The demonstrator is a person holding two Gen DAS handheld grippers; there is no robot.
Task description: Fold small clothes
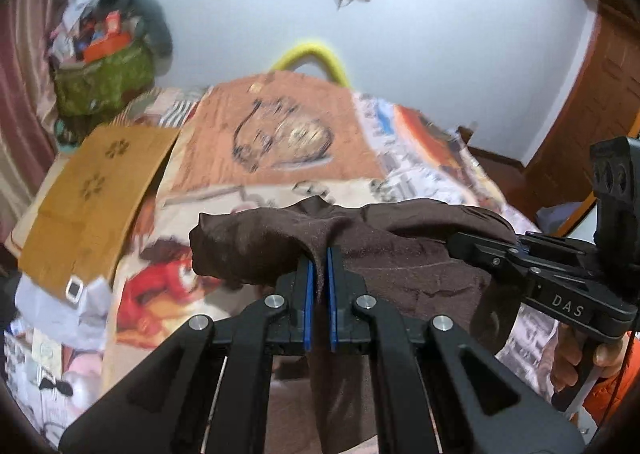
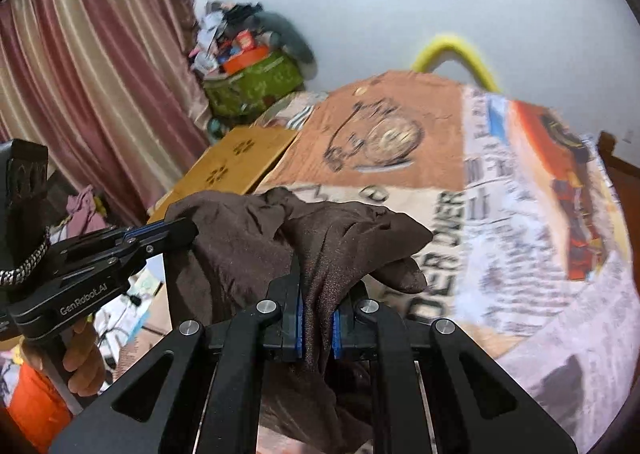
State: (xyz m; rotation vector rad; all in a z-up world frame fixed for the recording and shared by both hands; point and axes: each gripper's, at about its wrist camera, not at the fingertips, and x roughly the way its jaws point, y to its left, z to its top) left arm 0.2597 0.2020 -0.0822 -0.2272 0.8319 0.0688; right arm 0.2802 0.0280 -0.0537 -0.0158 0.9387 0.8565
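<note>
Left wrist view: our left gripper [image 1: 319, 274] is clamped on a bunched edge of the brown garment [image 1: 380, 254], lifted over the bed [image 1: 420, 157]. The right gripper [image 1: 480, 242] comes in from the right, pinching the same cloth at its far edge.

Right wrist view: right gripper [image 2: 318, 318] grips a thick wad of the brown garment [image 2: 248, 230]; left gripper [image 2: 188, 232] holds the other edge. Cloth sags between the 2, rumpled.

Our judgement: we should pull the 2 grips apart to flatten the fabric, keep both edges level, then lower it onto the bed before folding.
</note>
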